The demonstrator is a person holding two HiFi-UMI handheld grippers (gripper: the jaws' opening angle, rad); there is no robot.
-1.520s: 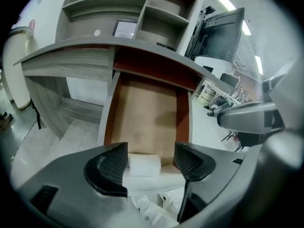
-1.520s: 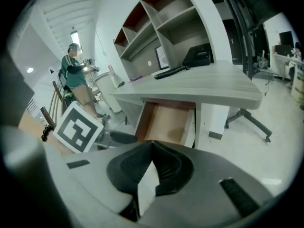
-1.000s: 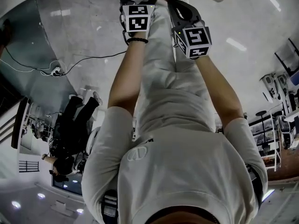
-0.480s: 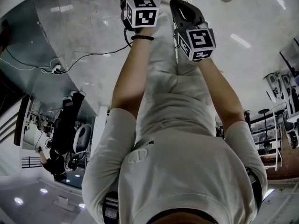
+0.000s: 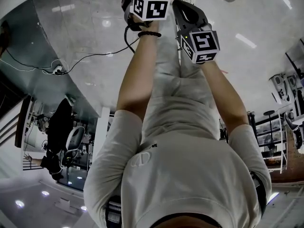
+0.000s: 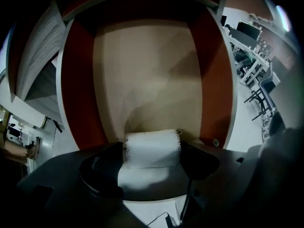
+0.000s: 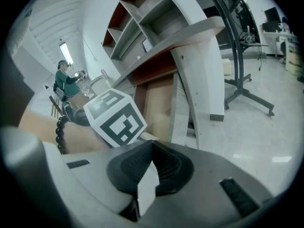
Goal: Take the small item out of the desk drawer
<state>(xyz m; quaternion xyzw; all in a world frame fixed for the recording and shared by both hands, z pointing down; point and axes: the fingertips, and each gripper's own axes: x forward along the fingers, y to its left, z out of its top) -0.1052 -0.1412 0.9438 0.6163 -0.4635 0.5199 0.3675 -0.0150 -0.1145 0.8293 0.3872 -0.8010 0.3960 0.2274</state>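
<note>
Barely in head view: left hand-held gripper [image 6: 152, 161], clamping white roll [image 6: 152, 147].

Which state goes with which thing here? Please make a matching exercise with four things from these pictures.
Things:
1. left gripper
2. right gripper
3. drawer
4. white cloth piece

States:
A. open, with red-brown walls
B. jaws together, nothing held
C. sits between two dark jaws
D. shut on something white

Pairs: 1-D, 2-B, 3-A, 4-C
</note>
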